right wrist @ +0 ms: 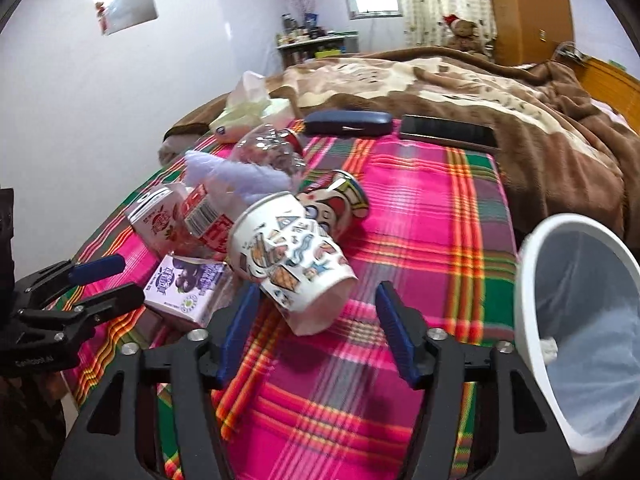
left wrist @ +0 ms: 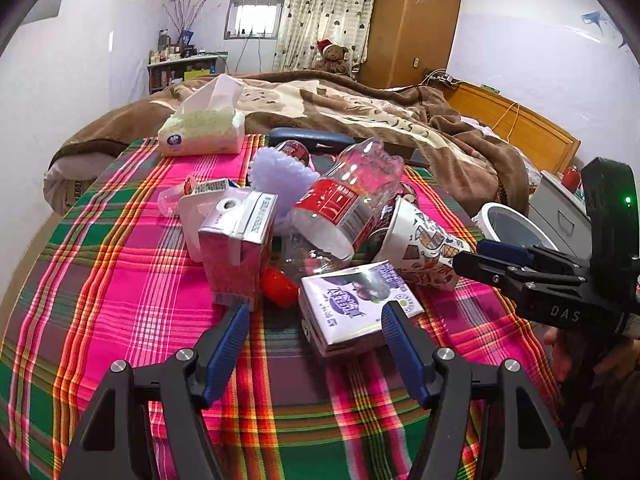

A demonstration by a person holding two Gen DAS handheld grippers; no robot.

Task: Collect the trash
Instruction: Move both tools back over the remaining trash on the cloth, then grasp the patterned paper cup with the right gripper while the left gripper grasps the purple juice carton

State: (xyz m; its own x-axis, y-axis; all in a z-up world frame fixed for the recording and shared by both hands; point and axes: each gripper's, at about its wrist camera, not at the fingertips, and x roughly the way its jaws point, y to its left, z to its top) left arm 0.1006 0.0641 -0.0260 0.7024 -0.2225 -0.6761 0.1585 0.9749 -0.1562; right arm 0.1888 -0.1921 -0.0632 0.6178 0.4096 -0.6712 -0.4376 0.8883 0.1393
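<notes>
Table covered with a plaid cloth (left wrist: 120, 272), pink, green and orange. Trash lies in a heap near its middle.

Left gripper (left wrist: 316, 344): jaws wide apart, holding nothing. It hovers low over the cloth at the near edge of the heap. A purple milk carton (left wrist: 356, 304) lies flat between the two blue pads, touching neither as far as the view shows. Left of it stands a pink drink carton (left wrist: 236, 256), upright, with a red bottle cap (left wrist: 278, 286) just beside its base.

Right gripper (right wrist: 316, 336): jaws also spread, empty. A patterned paper cup (right wrist: 292, 264) lies on its side directly ahead, its base end toward the gripper and between the fingertips; contact cannot be told. Behind the cup lies a printed can (right wrist: 340, 204), tipped over.

A clear plastic bottle (left wrist: 344, 200) with a red label leans across the heap, above the cartons. A pale purple fluffy item (left wrist: 280, 180) sits behind it.

White trash bin (right wrist: 576, 320) lined with a clear bag, at the right edge of the table, near the right gripper.

Far side of table: tissue pack (left wrist: 204, 128) at left, dark glasses case (right wrist: 346, 122) and a black phone (right wrist: 448, 132) to its right. Bed with brown blanket (left wrist: 400, 112) beyond.
</notes>
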